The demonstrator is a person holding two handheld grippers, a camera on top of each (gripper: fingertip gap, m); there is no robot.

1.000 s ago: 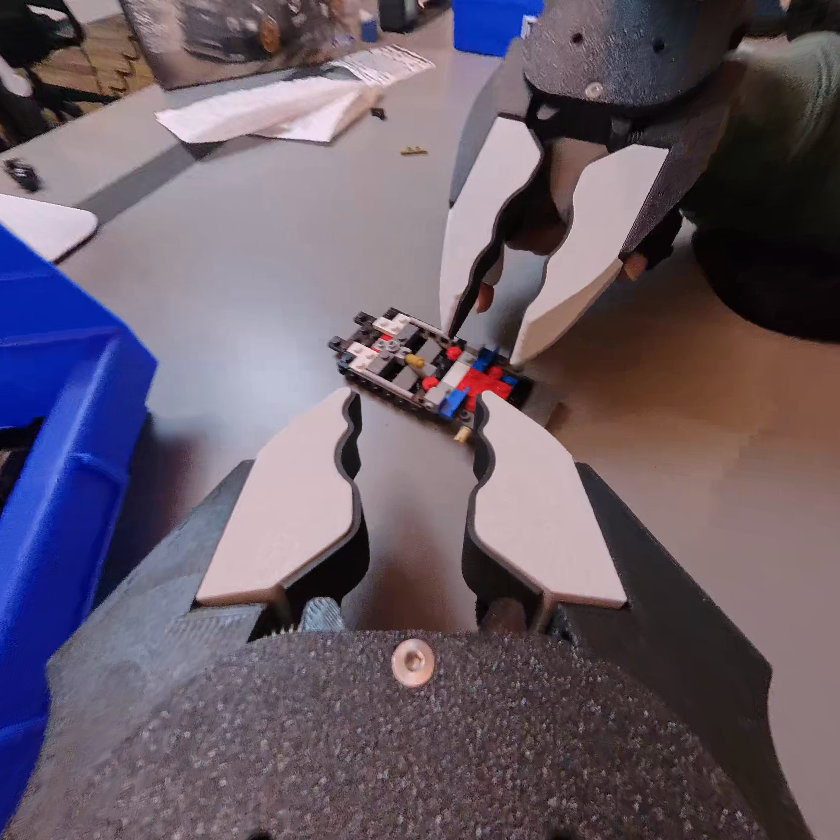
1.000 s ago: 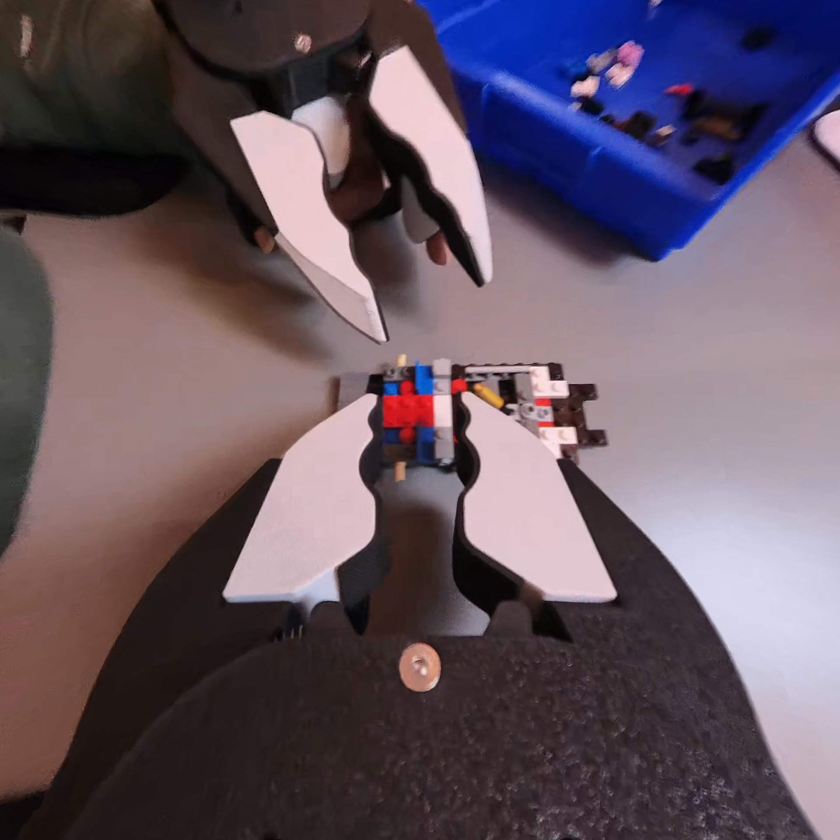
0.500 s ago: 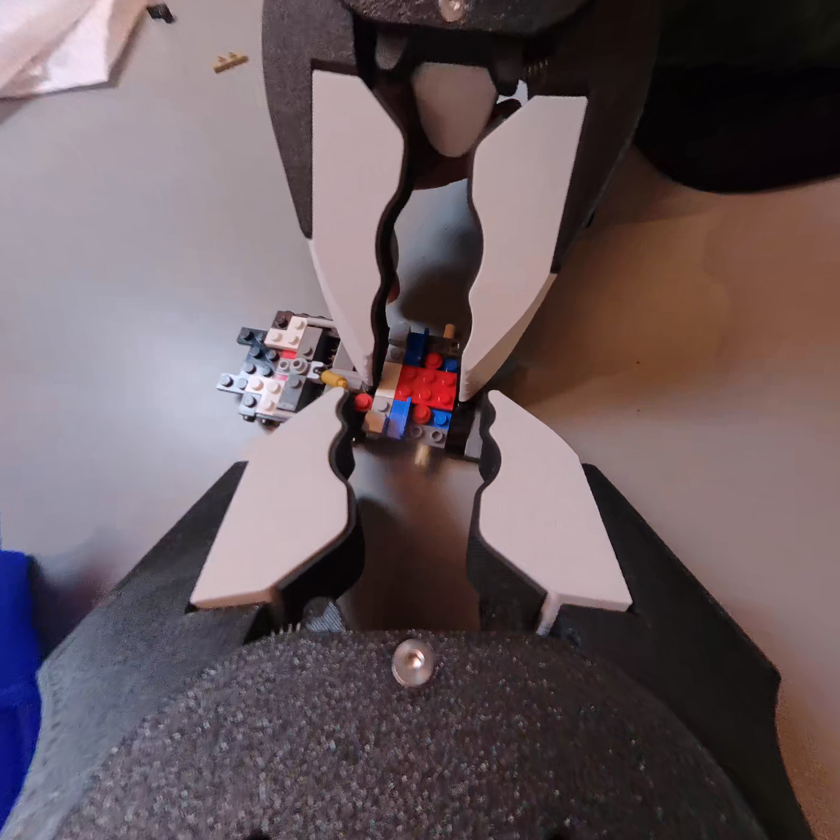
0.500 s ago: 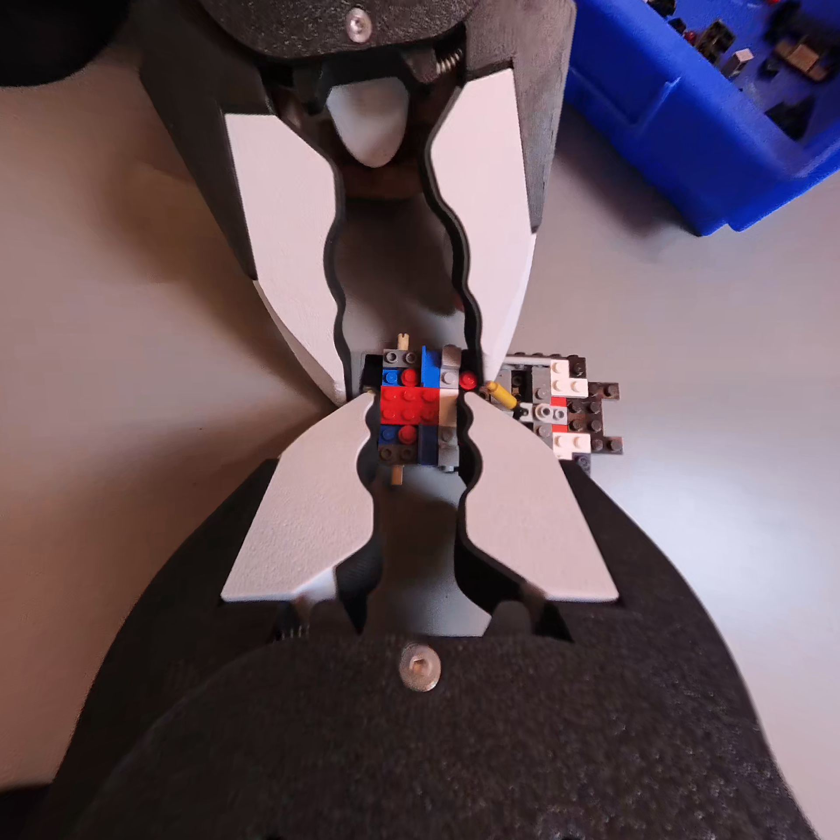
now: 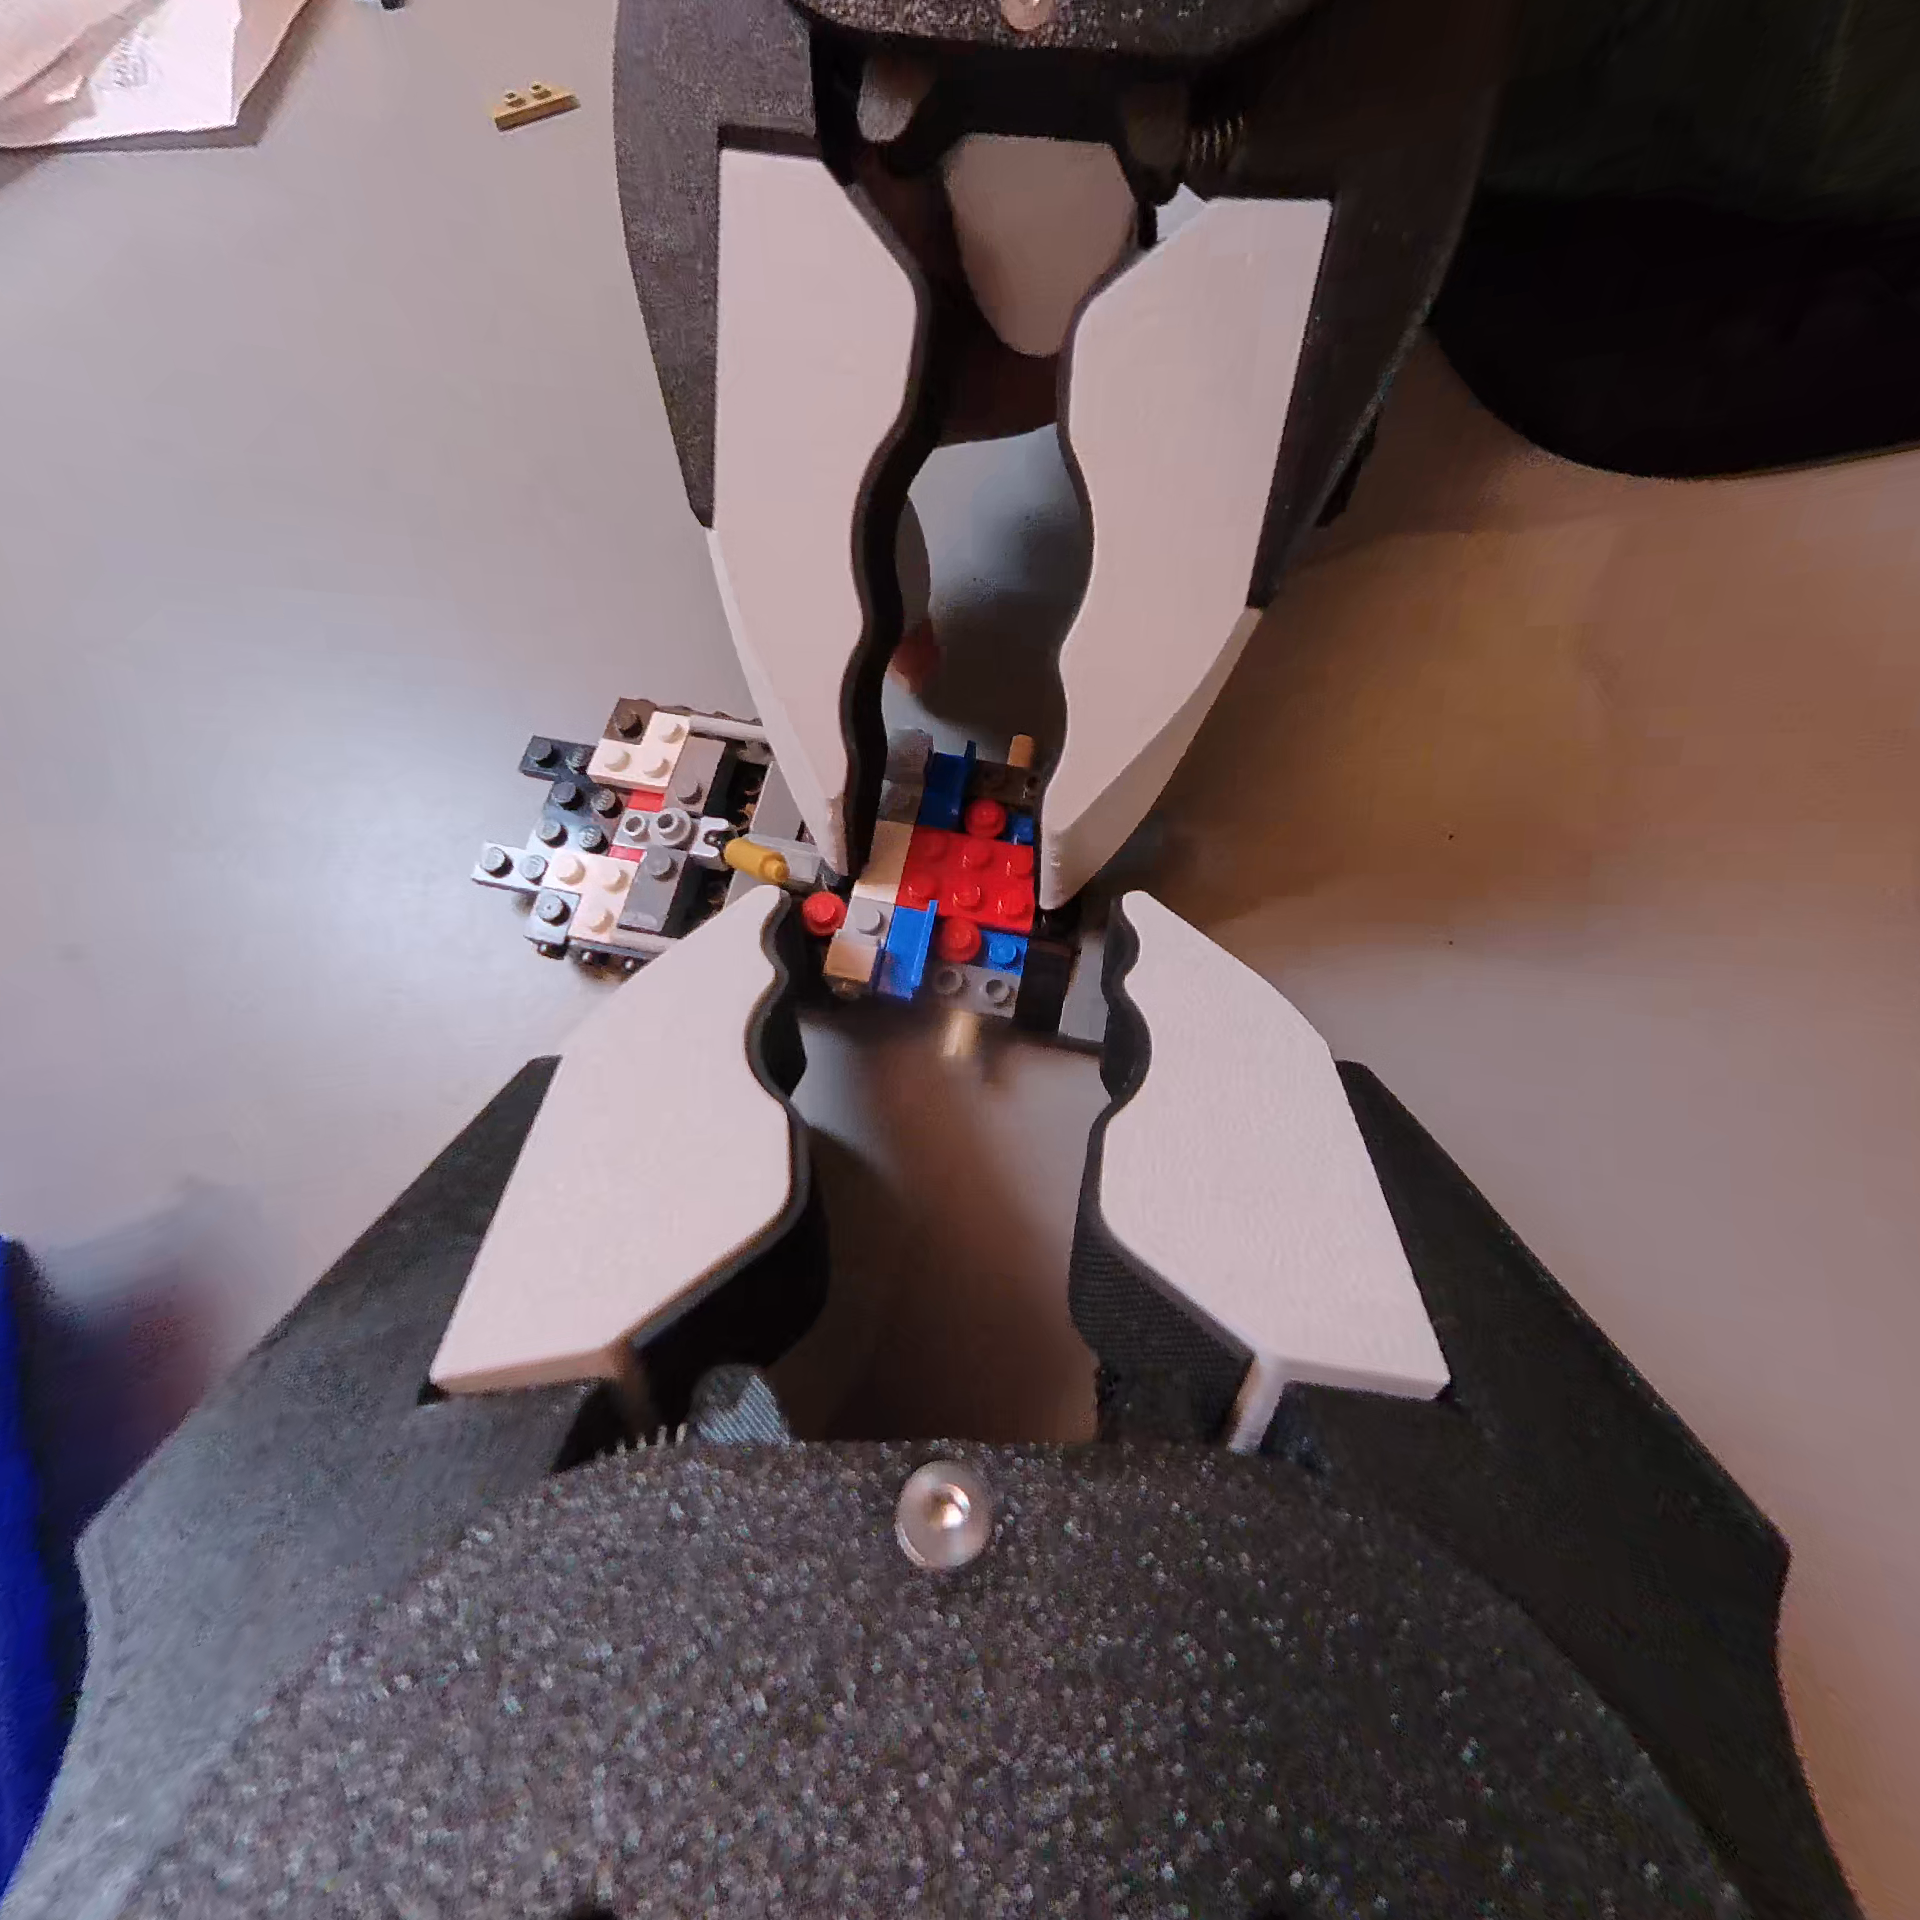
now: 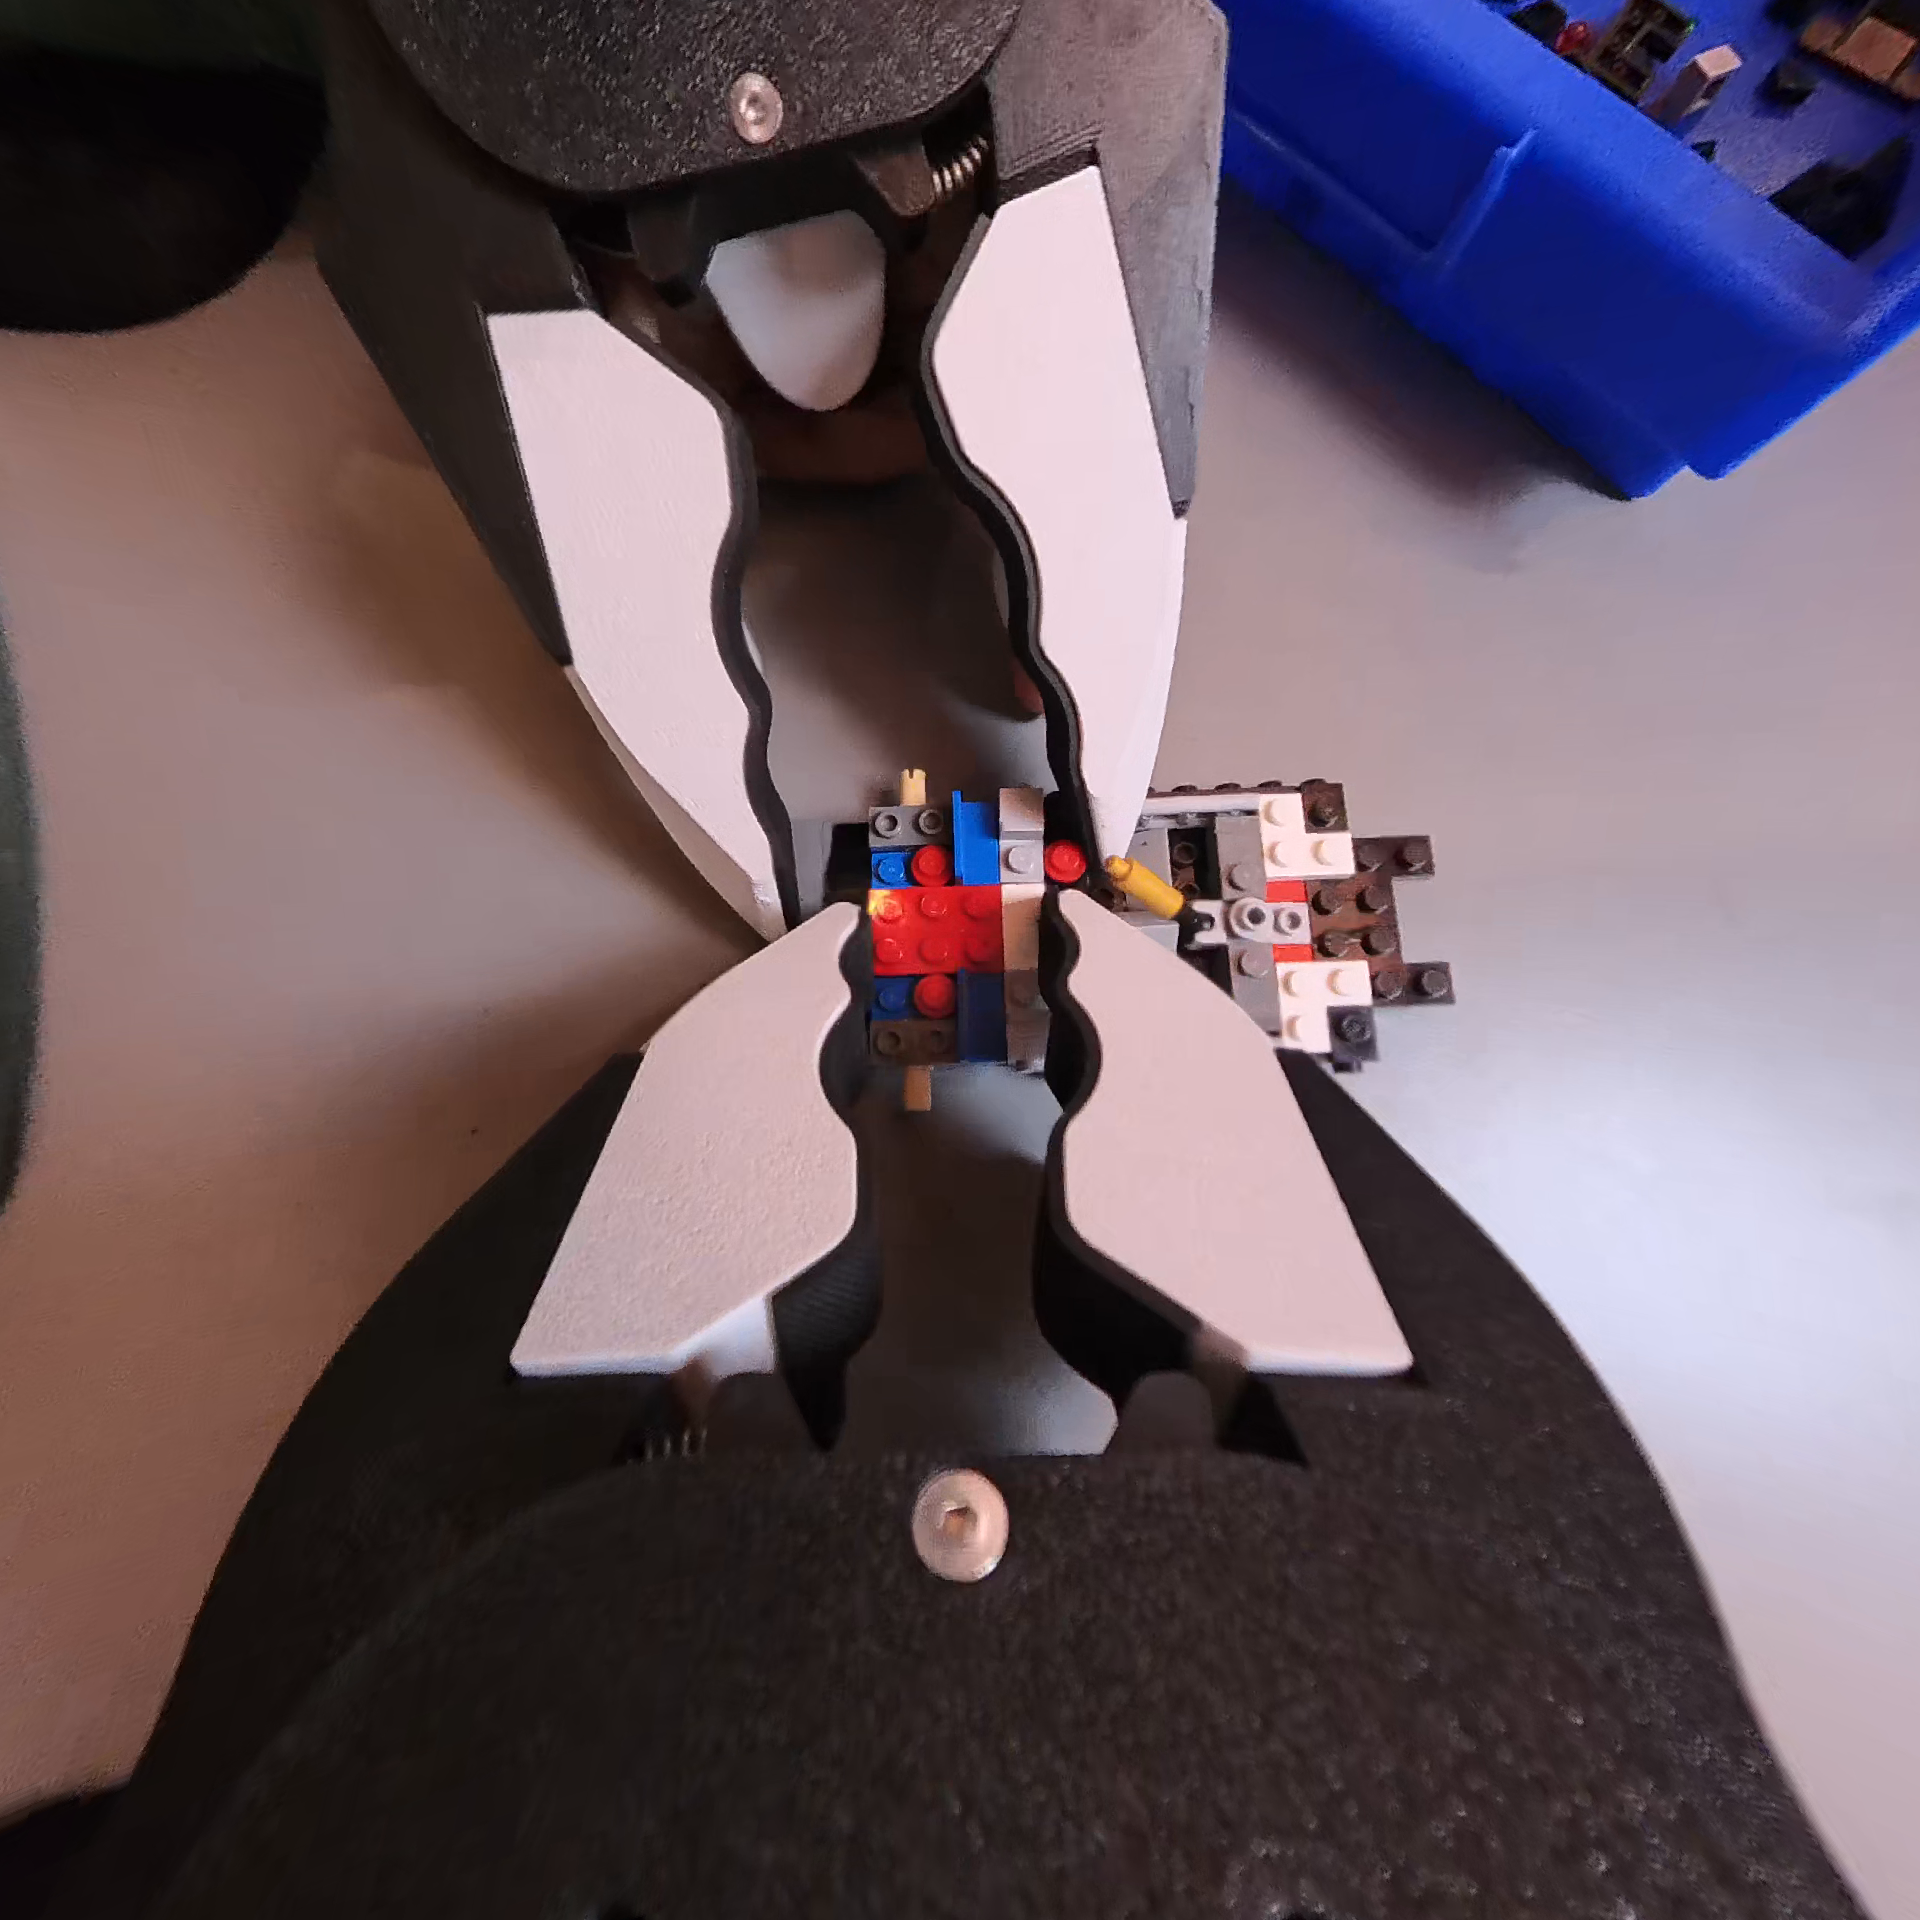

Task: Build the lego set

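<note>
Out in the open middle of the table (image 5: 312,520), well clear of any edge that shows, sits a flat brick model (image 5: 966,873), and both tools meet over its red-and-blue end. The right gripper (image 6: 951,920) has its jaws narrow and looks pinched onto that end from both sides. The left gripper (image 5: 945,914) comes in from the opposite way with its jaws spread wide, straddling the same end without clearly touching it (hard to call at the tips). The grey, white and dark half of the model sticks out sideways, free of both.

The surface is plain grey and matte. A blue bin (image 6: 1507,260) of loose bricks (image 6: 1704,73) stands well off, with a small tan plate (image 5: 535,104) and some paper (image 5: 104,73) farther back.
</note>
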